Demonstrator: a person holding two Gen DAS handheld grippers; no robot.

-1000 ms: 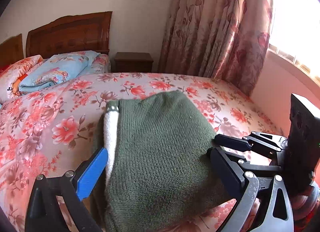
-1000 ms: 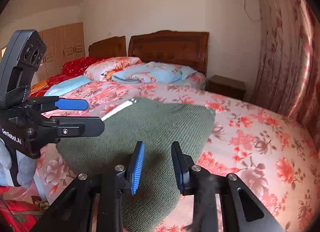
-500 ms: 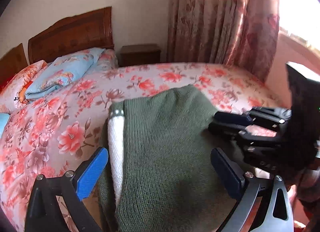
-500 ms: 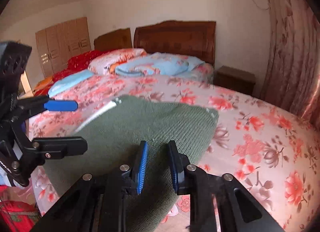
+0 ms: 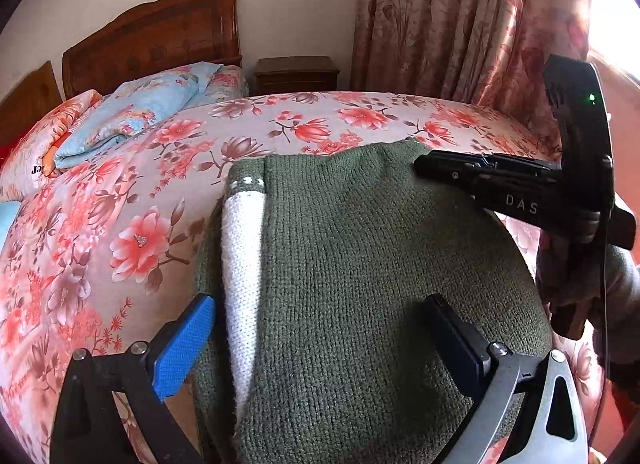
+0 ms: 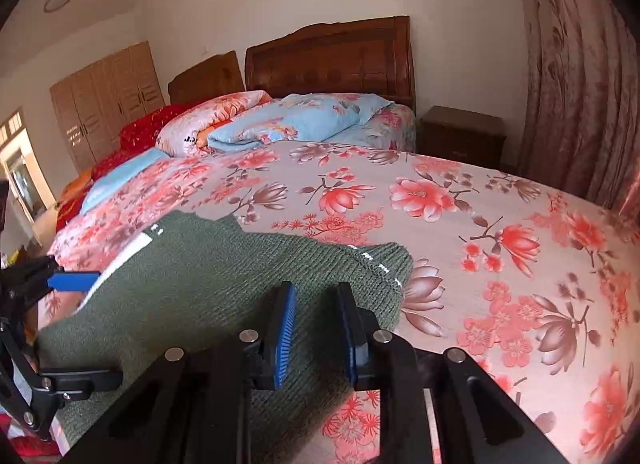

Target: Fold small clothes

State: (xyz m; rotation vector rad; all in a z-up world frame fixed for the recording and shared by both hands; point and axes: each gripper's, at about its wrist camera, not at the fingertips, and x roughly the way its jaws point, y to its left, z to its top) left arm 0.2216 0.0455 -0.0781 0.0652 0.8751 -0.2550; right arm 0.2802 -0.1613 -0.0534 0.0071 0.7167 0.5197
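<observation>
The green sweater (image 5: 360, 284) lies on the flowery bed (image 5: 120, 204), near the edge closest to the person. It is already folded into a thick, neat block, and a white strip shows along its side at about 9 o'clock in the left camera.

A second ago the right gripper (image 6: 316, 328) was low by the near corner of the sweater. Now it has slid forward over the top, and in the left camera its fingers (image 5: 472, 174) reach in from 3 o'clock, above the far corner. Its two fingers are only a little way apart, with nothing between them. They may be brushing the knit, but that is hard to tell.

The left gripper (image 5: 320, 348) has come in closer. Its fingers are spread wide, one on each side of the near end of the sweater, and they hold nothing.

So both grippers have let go and the fold looks nearly done. The moves look like patting it flat, or getting ready for one more fold.
</observation>
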